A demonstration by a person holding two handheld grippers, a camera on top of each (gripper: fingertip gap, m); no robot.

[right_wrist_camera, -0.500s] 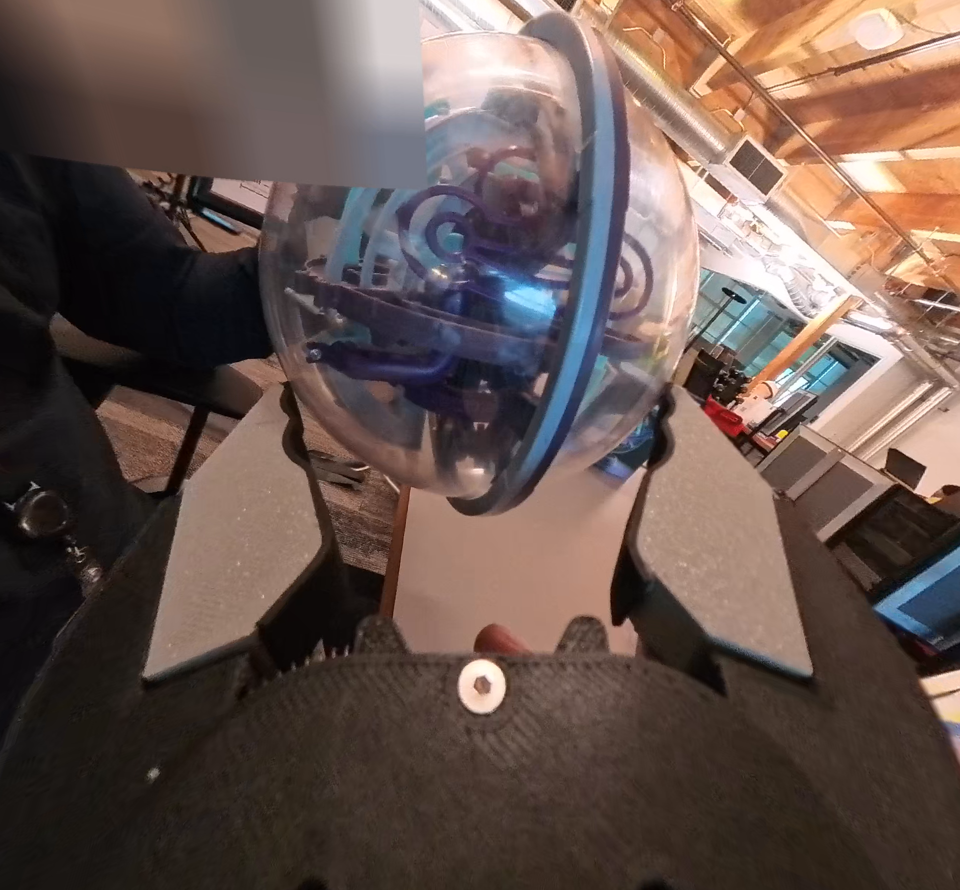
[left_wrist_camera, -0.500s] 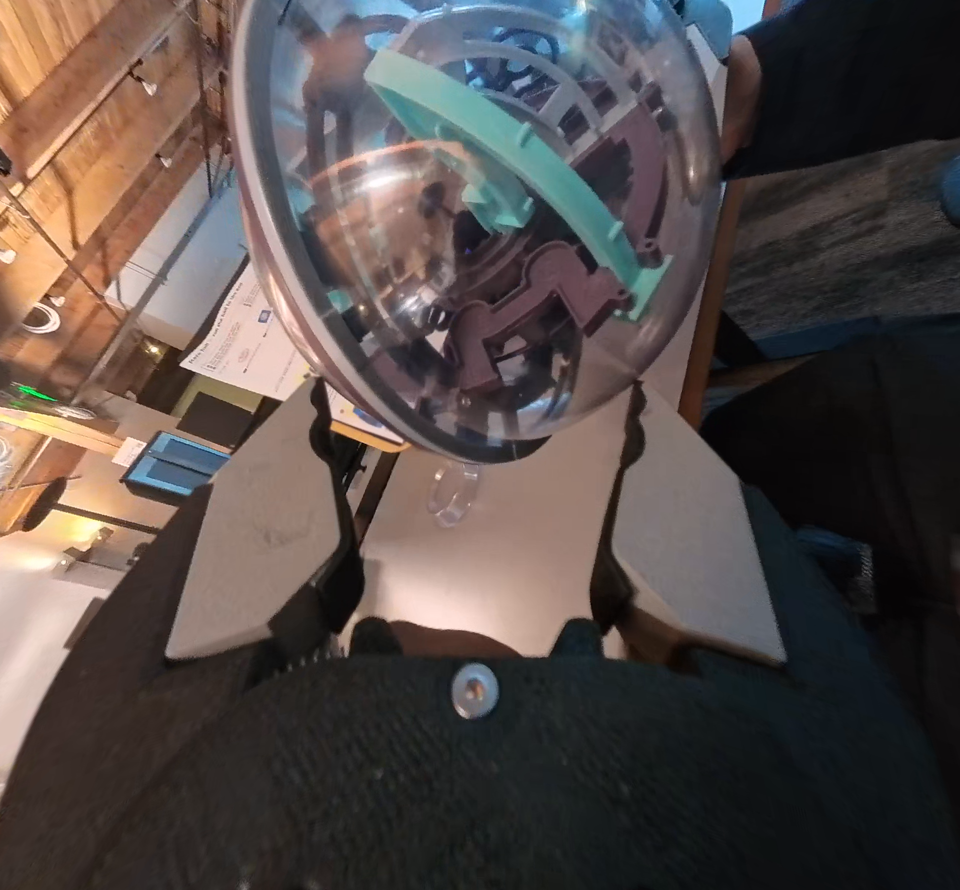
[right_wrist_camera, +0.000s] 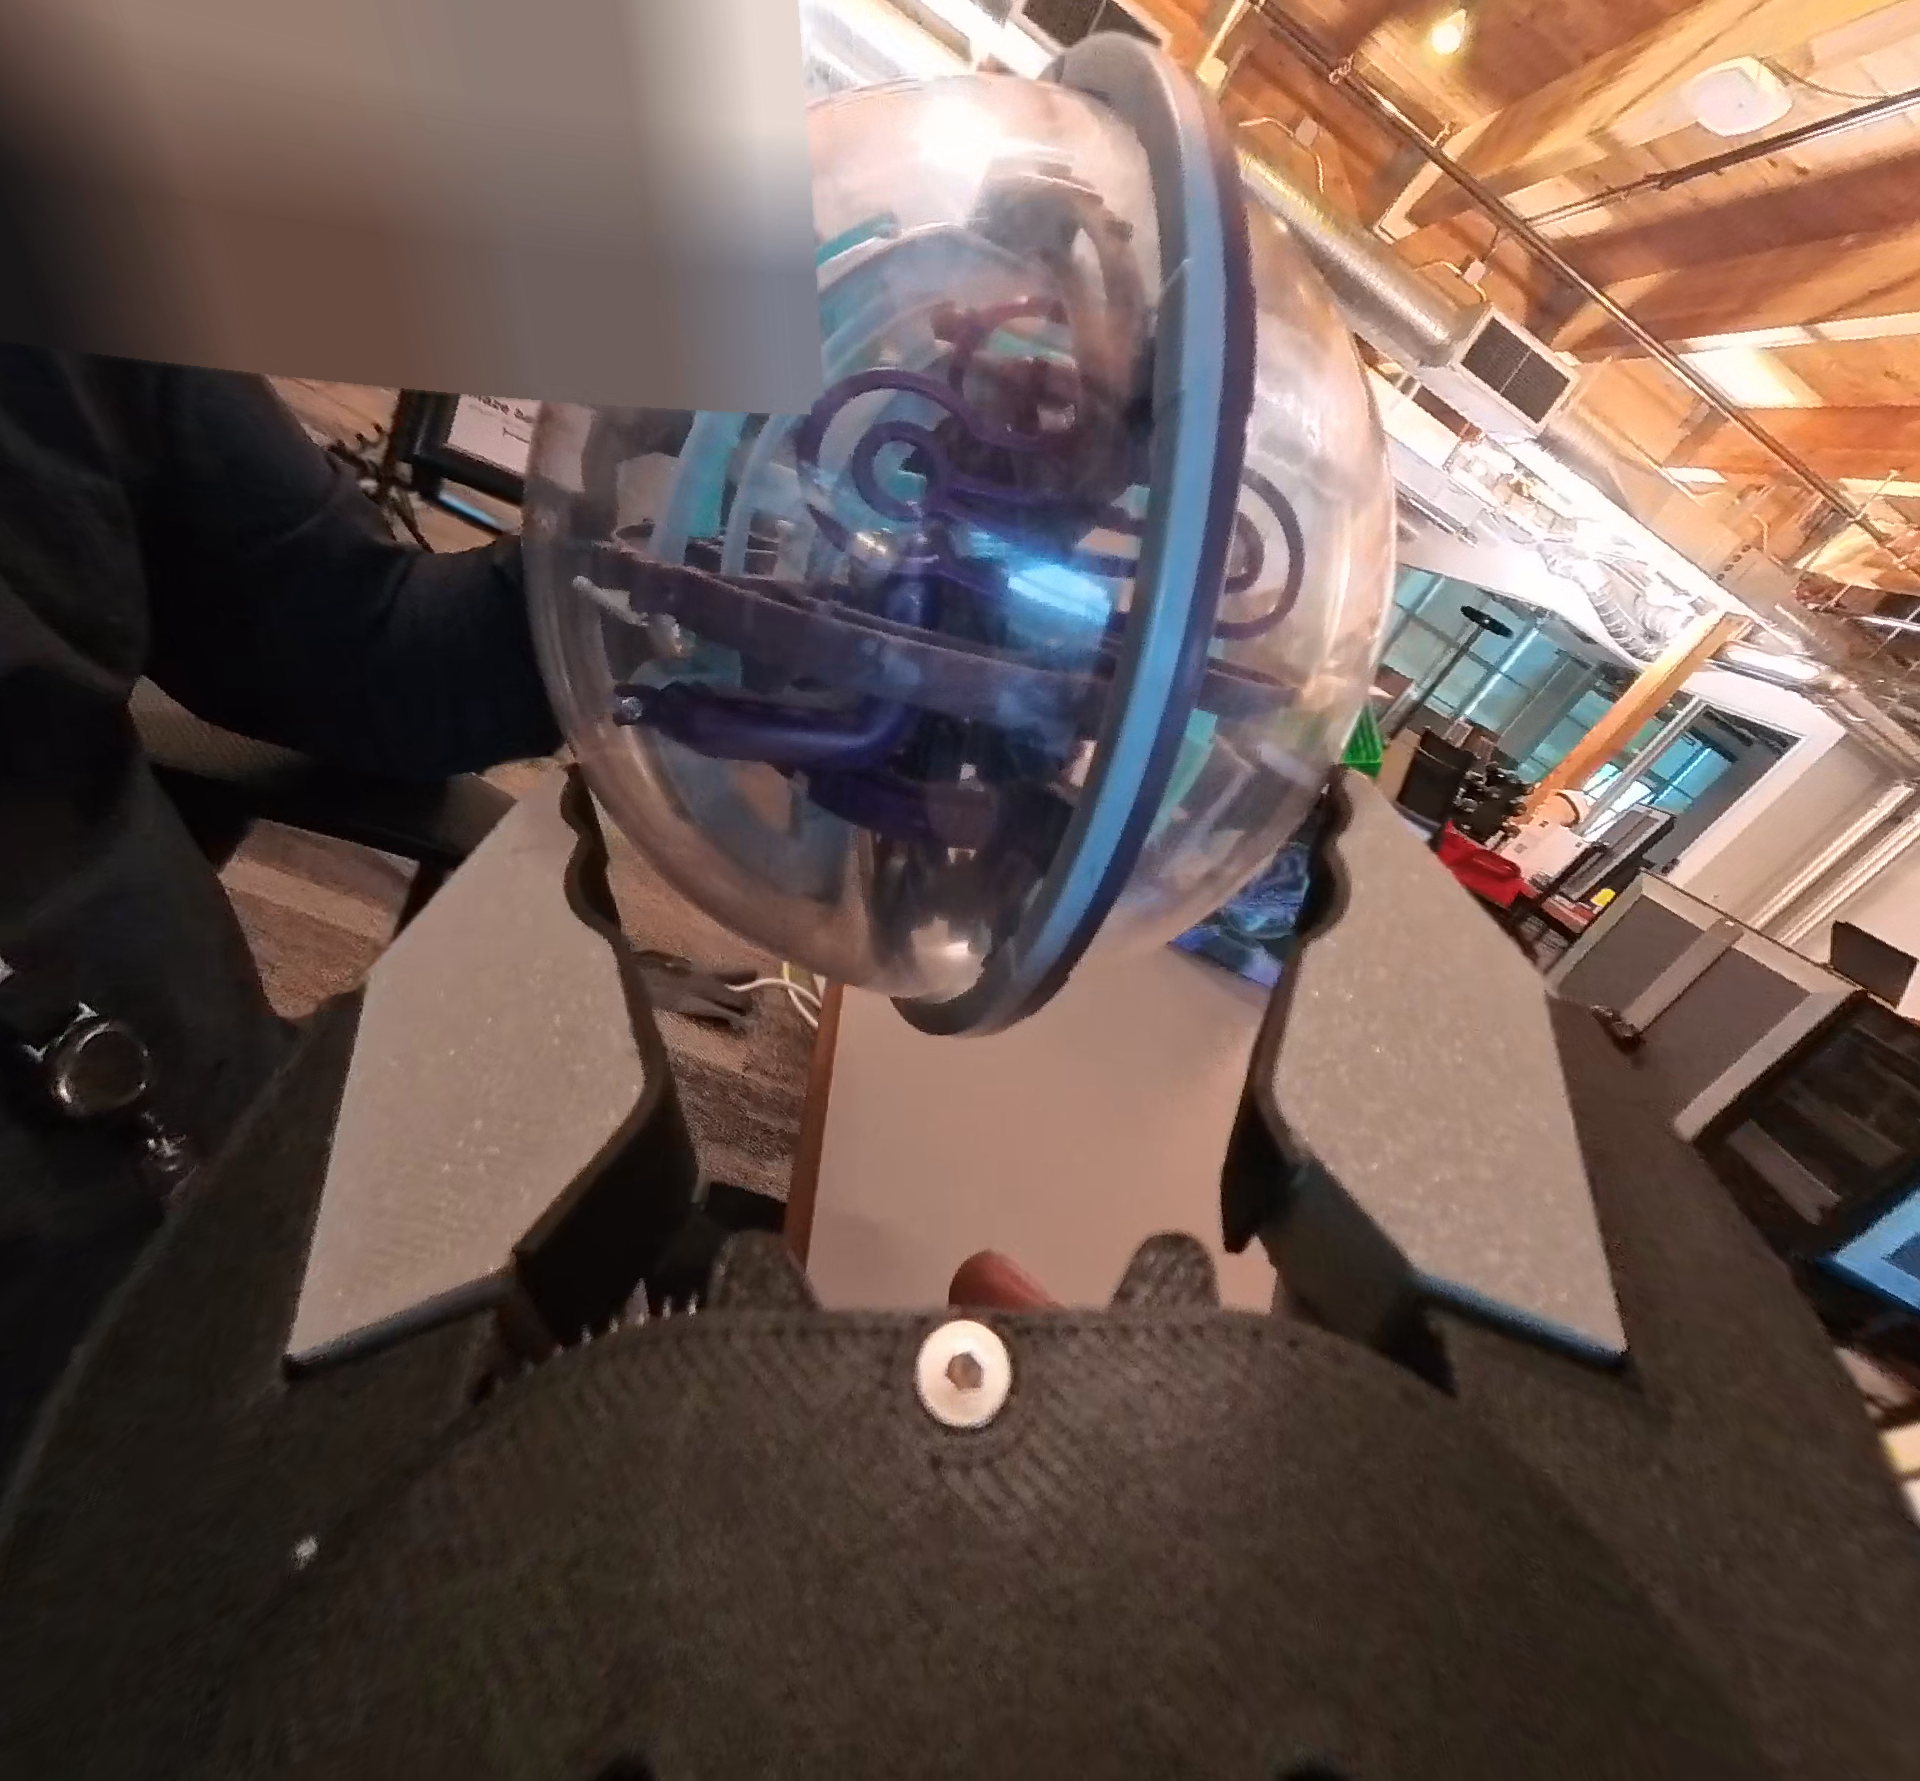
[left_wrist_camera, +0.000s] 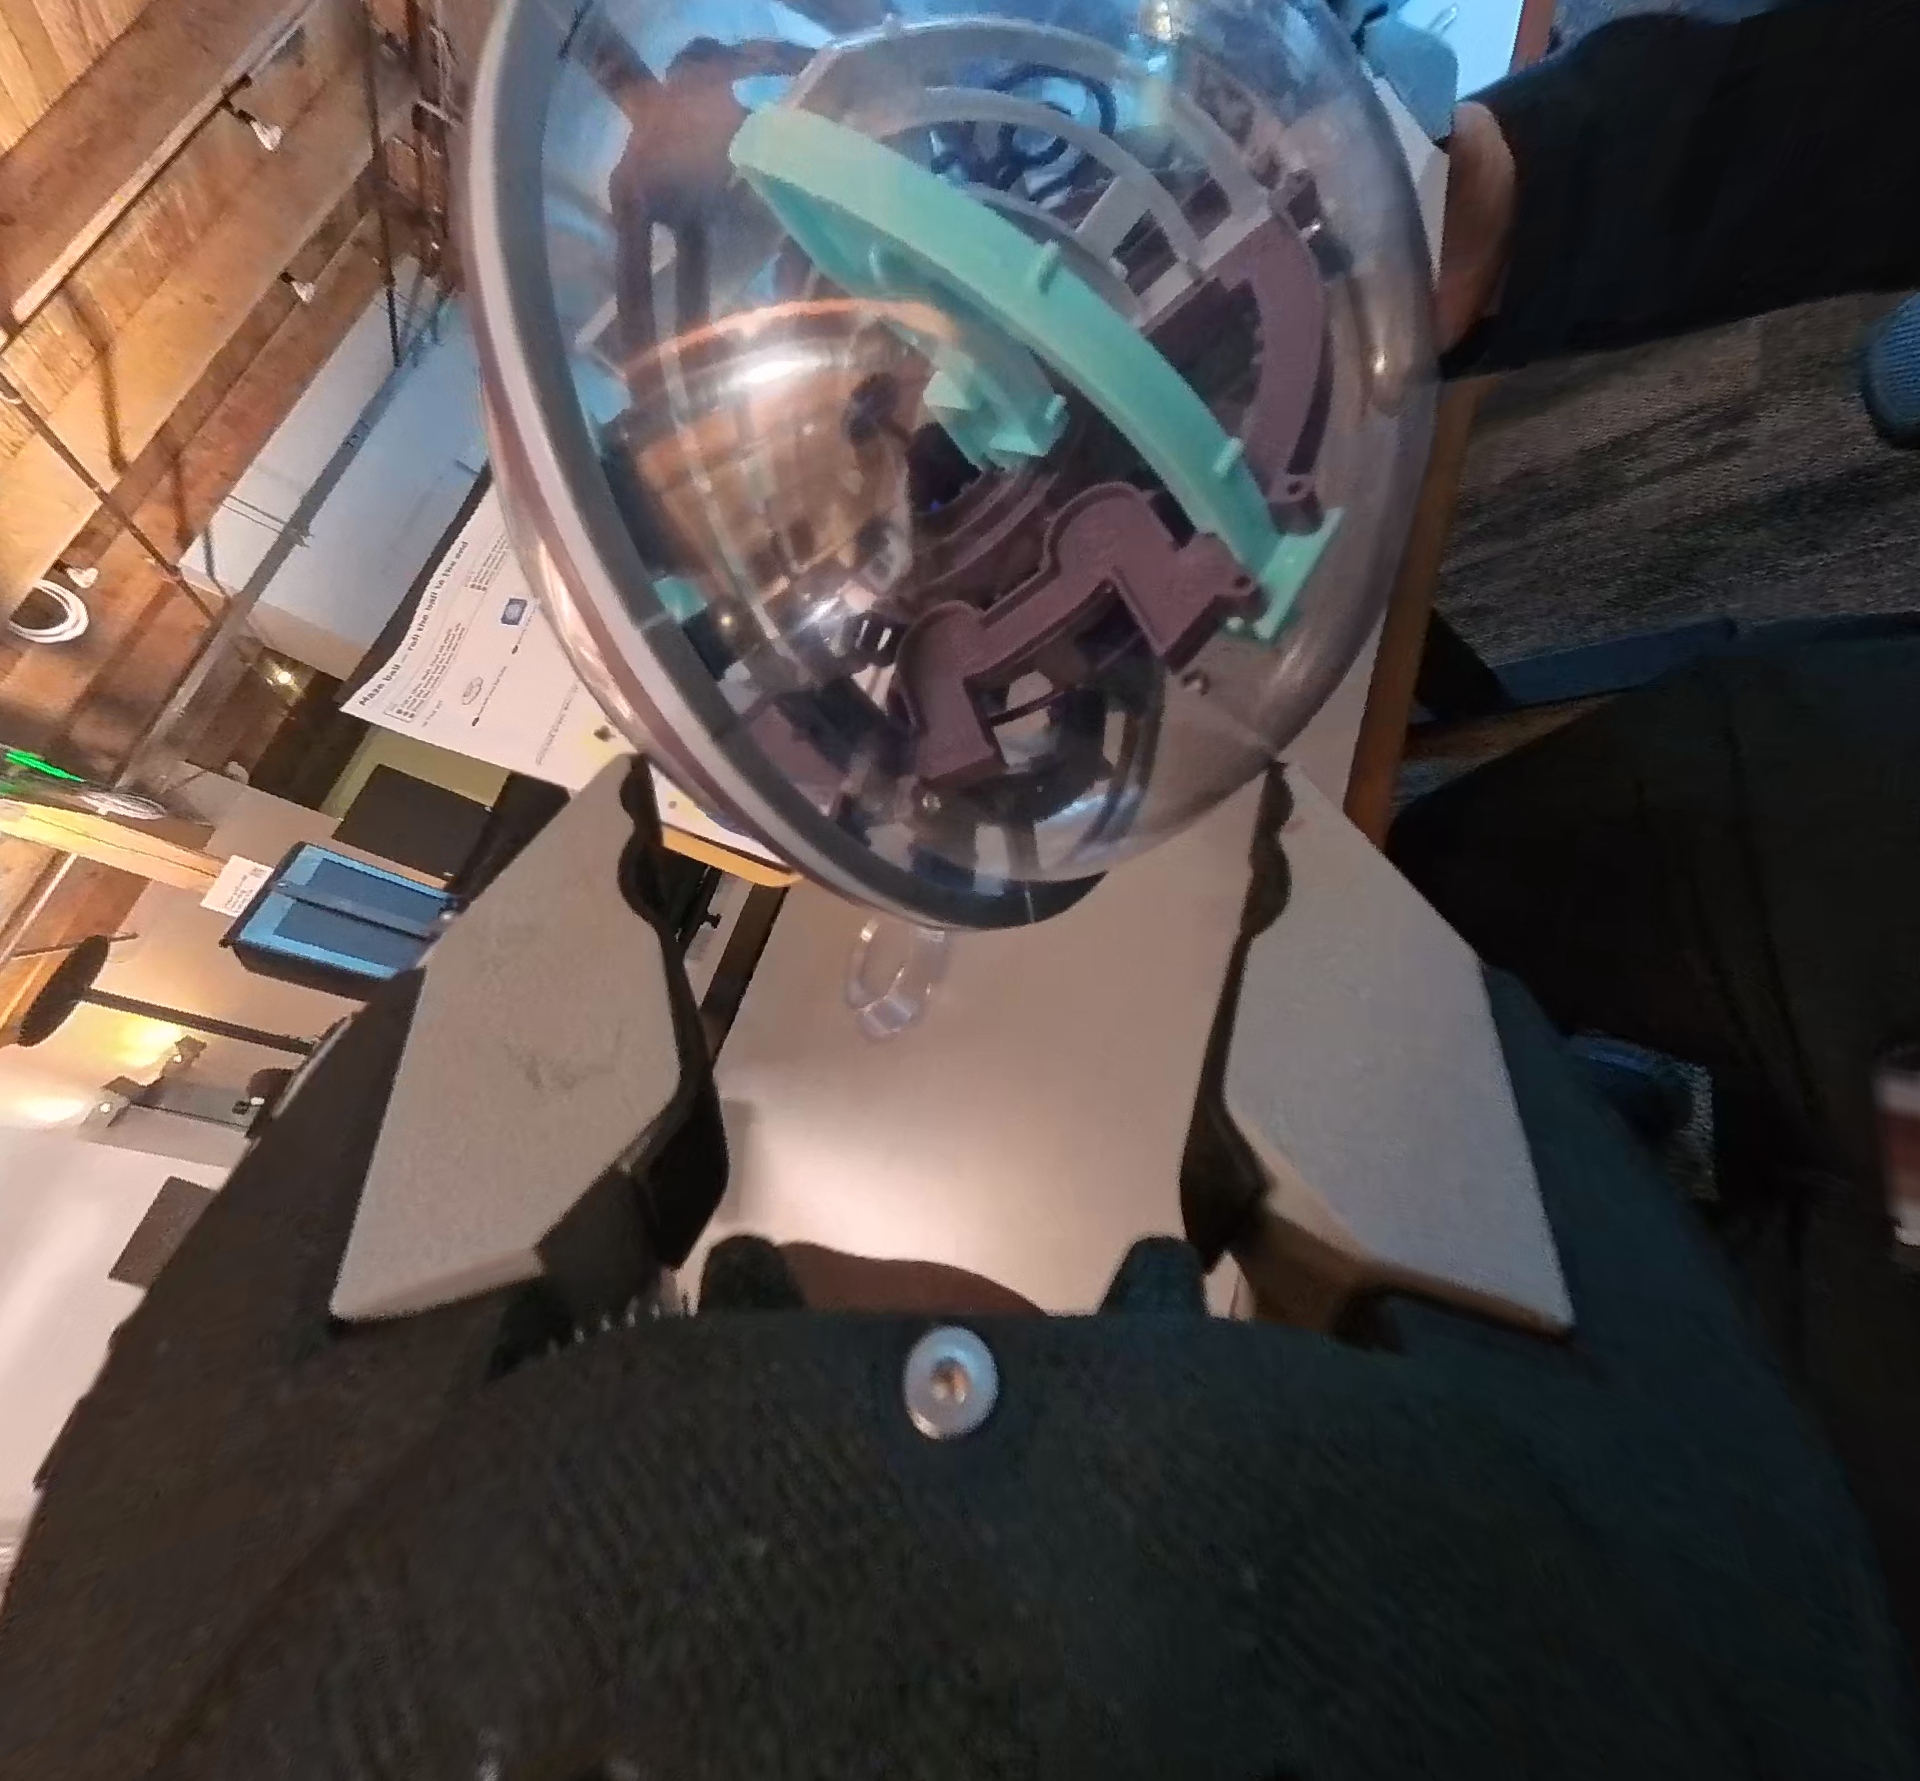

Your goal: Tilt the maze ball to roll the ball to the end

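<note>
Sphere: maze ball [left_wrist_camera: 966,401], a clear hard plastic globe with a raised grey-blue seam ring, held in the air between both grippers, above a pale table [left_wrist_camera: 997,1108].
Inside: curved mint-green track [left_wrist_camera: 1039,318], angular brown-purple ledges, thin violet spiral rails [right_wrist_camera: 904,464]; a small shiny metal ball [right_wrist_camera: 868,547] sits near the middle.
Left gripper [left_wrist_camera: 951,796]: matte grey wedge-shaped pads on black ribbed plastic, tips pressed against the globe's lower curve on either side.
Right gripper [right_wrist_camera: 956,796]: same grainy pads, tips clasping the globe from the opposite side.
Below: clear plastic ring stand [left_wrist_camera: 894,978] on the table.
Background: dark sleeve [left_wrist_camera: 1683,193]; wooden ceiling beams [right_wrist_camera: 1558,121].
</note>
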